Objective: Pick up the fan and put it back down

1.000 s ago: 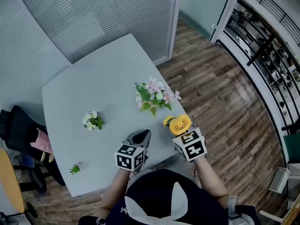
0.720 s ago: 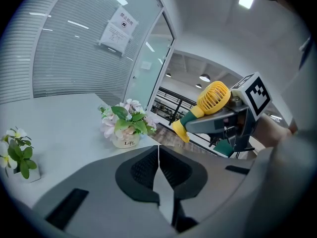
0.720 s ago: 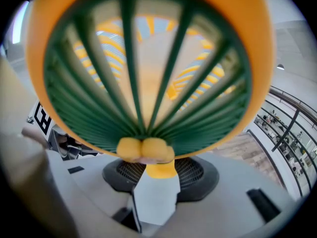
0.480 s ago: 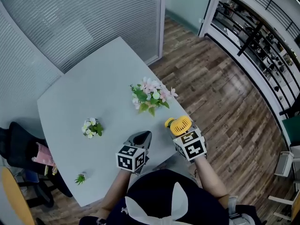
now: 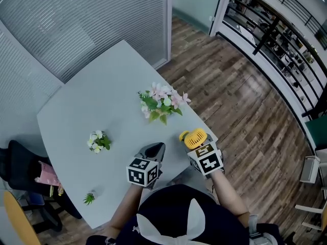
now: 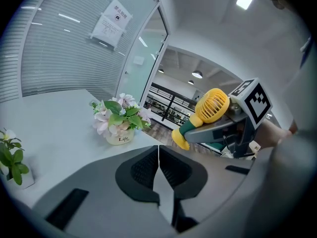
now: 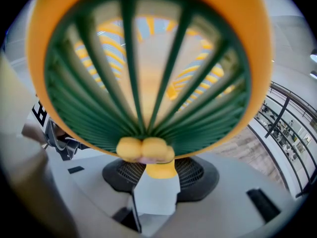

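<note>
Gripping the fan (image 7: 148, 73) by its yellow stem, the right gripper (image 7: 157, 175) has its fingers pressed against the stem from both sides. The fan's round head, a yellow rim around green grille bars, fills most of the right gripper view. In the head view the fan sits over the near right edge of the bench (image 5: 92, 101), just ahead of the gripper's marker cube (image 5: 206, 160). From the left gripper view it is tilted, head up and to the right and yellow foot down to the left. The foot shows against the floor (image 5: 240, 111) beyond the bench edge and appears clear of the surface.

The left gripper (image 6: 158, 150) is beside it on the left, over the near edge of the bench. Its fingers are closed together with nothing between them.

Three containers stand on the bench. A cream pot (image 6: 119, 138) holds pink and white flowers (image 5: 159, 102) with green leaves, just beyond the fan. A small pot (image 5: 98, 142) with white blossoms and leaves stands well to the left. A tiny pot (image 5: 89, 198) with a green sprig is near the bench's left front edge.
</note>
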A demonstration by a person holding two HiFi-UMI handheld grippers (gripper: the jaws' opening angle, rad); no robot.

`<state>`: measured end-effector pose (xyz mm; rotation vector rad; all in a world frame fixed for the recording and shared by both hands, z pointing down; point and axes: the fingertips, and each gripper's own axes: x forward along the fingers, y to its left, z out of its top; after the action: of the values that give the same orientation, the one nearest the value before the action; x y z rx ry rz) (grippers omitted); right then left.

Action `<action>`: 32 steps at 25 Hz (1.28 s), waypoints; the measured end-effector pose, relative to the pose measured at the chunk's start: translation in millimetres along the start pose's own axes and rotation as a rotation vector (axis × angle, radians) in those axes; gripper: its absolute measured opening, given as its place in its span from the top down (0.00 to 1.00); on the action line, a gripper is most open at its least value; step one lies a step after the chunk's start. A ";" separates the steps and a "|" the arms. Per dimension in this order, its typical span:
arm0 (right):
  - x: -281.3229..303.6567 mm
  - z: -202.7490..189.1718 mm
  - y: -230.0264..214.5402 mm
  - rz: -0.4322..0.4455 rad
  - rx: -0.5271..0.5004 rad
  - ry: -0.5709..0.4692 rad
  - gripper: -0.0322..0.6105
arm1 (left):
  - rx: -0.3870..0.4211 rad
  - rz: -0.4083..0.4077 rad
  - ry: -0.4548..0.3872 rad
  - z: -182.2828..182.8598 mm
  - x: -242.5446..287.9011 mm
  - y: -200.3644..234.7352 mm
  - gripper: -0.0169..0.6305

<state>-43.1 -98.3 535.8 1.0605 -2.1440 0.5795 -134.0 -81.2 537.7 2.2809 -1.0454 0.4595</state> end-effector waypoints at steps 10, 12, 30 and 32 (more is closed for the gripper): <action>5.6 -20.3 5.4 -0.008 0.023 0.038 0.66 | 0.002 -0.012 0.013 -5.9 0.8 -1.2 0.94; 7.3 -24.9 6.5 -0.009 0.028 0.046 0.66 | 0.003 -0.014 0.016 -7.6 0.6 -1.3 0.94; 27.2 -61.7 5.0 -0.013 0.042 0.103 0.66 | 0.003 -0.004 0.023 -13.8 -1.9 -2.3 0.94; 30.9 -65.9 4.3 -0.014 0.035 0.113 0.66 | 0.002 0.001 0.023 -14.3 -2.4 -1.7 0.94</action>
<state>-36.2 -70.0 602.6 1.0358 -2.0341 0.6569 -135.2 -69.9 546.9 2.2718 -1.0349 0.4868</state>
